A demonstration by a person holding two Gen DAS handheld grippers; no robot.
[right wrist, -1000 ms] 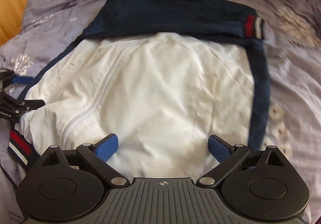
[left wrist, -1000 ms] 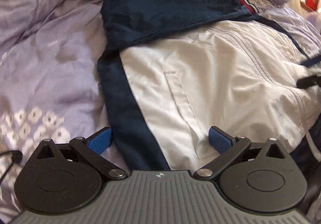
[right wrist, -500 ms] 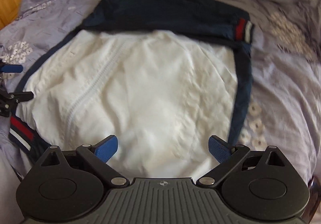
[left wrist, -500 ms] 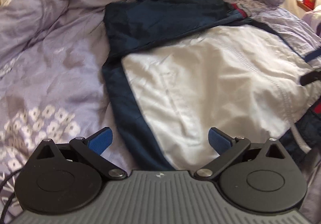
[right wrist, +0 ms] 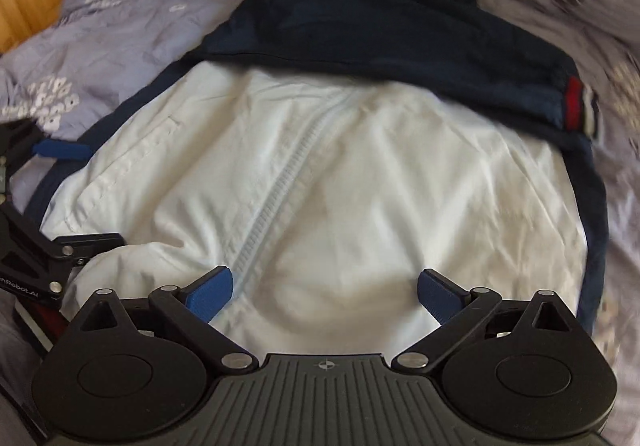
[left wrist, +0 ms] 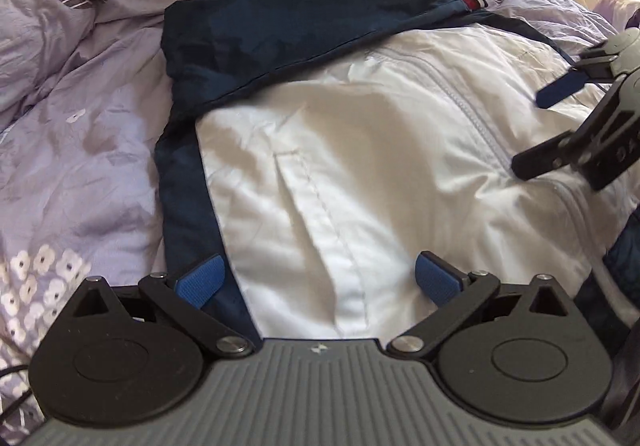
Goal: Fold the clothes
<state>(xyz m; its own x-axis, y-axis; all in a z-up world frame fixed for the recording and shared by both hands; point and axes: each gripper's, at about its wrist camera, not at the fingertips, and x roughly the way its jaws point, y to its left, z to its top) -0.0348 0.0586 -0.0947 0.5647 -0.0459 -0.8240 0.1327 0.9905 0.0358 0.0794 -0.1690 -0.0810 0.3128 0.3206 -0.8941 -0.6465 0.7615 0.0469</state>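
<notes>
Both claws are spread wide with nothing in them. The left gripper (left wrist: 318, 278) hangs low over the near hem of the jacket (left wrist: 360, 166), one blue pad over the navy side strip and the other over the white panel, right by the slanted pocket seam (left wrist: 316, 214). The right gripper (right wrist: 324, 292) sits at the same hem further along, its pads either side of the zipper (right wrist: 280, 202); whether either one actually touches the cloth, can't tell. The jacket lies spread out on a lilac flowered duvet (left wrist: 80, 134), white front up. A navy sleeve (right wrist: 400, 46) is folded across the jacket's far end, its red and white cuff (right wrist: 580, 106) at the jacket's right edge, collar beyond that.
</notes>
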